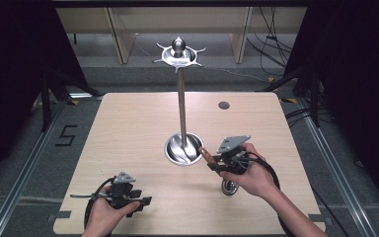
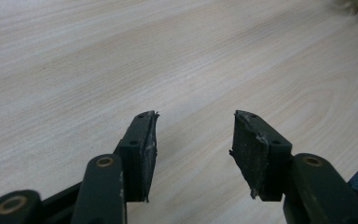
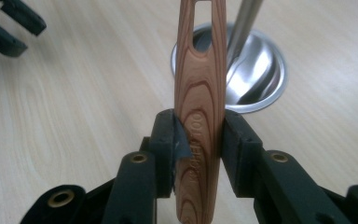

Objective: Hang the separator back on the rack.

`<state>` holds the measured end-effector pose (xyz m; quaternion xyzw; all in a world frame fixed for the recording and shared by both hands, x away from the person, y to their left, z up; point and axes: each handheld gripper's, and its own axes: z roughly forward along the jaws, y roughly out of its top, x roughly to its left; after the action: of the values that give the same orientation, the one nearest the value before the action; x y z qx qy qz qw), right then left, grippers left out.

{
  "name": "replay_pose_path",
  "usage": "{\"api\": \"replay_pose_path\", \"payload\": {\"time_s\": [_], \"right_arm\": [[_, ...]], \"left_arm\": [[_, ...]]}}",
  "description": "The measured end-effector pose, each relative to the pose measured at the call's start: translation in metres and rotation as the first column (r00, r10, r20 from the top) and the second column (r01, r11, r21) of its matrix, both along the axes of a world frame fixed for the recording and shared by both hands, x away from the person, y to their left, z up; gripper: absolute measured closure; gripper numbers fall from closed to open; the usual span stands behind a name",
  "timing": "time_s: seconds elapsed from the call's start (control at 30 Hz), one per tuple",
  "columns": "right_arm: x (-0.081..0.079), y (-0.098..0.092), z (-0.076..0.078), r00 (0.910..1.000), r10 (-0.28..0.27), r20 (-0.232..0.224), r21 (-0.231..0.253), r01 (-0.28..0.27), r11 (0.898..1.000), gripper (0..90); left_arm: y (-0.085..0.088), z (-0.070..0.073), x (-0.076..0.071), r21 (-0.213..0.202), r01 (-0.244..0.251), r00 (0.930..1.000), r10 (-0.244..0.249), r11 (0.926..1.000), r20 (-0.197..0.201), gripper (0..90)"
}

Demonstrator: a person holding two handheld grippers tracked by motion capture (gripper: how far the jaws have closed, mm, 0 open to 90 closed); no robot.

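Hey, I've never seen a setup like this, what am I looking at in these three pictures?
No robot here: a person holds a two-jaw hand-held gripper in each hand at a wooden table. The wide picture comes from a camera above the table. The other two come from small cameras riding on each gripper, looking along its black jaws. On the table stands a metal stand: a round dish base, a tall pole, and a hooked top. The left hand-held gripper is open and holds nothing. The right hand-held gripper is shut on a wooden utensil handle with a hanging slot; a shiny metal end shows under the right hand.
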<state>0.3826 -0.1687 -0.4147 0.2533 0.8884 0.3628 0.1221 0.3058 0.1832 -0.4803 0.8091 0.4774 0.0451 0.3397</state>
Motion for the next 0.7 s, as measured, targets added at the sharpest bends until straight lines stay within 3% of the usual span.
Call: {"api": "replay_pose_path", "payload": {"time_s": [0.07,0.13,0.23,0.27,0.33,0.37,0.5,0.63,0.67,0.7], "right_arm": [[-0.002,-0.007,0.003,0.9995,-0.026,0.020,0.030,0.025,0.999,68.7],[-0.002,-0.015,0.006,0.9983,-0.002,0.058,0.030,0.000,1.000,68.7],[-0.004,-0.020,0.008,0.9975,-0.032,0.063,0.063,0.028,0.998,68.7],[-0.006,-0.024,0.012,0.9939,-0.050,0.098,0.097,0.040,0.994,68.7],[-0.007,-0.026,0.013,0.9935,-0.049,0.103,0.107,0.037,0.994,68.7],[-0.009,-0.029,0.017,0.9885,-0.075,0.131,0.154,0.054,0.987,68.7],[-0.011,-0.034,0.023,0.9788,-0.093,0.182,0.204,0.055,0.977,68.7],[-0.011,-0.037,0.028,0.9810,-0.098,0.168,0.234,0.057,0.971,68.7],[-0.010,-0.038,0.029,0.9764,-0.102,0.190,0.235,0.056,0.970,68.7],[-0.010,-0.038,0.030,0.9792,-0.088,0.183,0.237,0.043,0.971,68.7]], "left_arm": [[0.000,0.000,0.000,0.002,-0.002,1.0000,0.002,1.0000,0.001,48.8],[0.000,0.000,0.000,0.004,-0.013,0.9999,0.013,0.9999,0.003,48.8],[0.000,-0.001,0.000,0.004,-0.011,0.9999,0.011,0.9999,-0.001,48.8],[0.000,-0.001,0.000,0.001,-0.003,1.0000,0.003,1.0000,-0.005,48.8],[0.000,-0.001,0.000,0.000,-0.006,1.0000,0.006,1.0000,-0.005,48.8],[0.000,-0.001,0.000,0.000,-0.006,1.0000,0.006,1.0000,-0.006,48.8],[0.000,-0.001,0.000,0.000,-0.012,0.9999,0.012,0.9999,0.002,48.8],[0.000,0.000,0.000,-0.007,-0.017,0.9997,0.017,0.9998,0.016,48.8],[0.000,0.000,0.000,-0.011,-0.022,0.9995,0.022,0.9997,0.021,48.8],[0.000,0.000,0.000,-0.014,-0.023,0.9994,0.023,0.9996,0.027,48.8]]}}
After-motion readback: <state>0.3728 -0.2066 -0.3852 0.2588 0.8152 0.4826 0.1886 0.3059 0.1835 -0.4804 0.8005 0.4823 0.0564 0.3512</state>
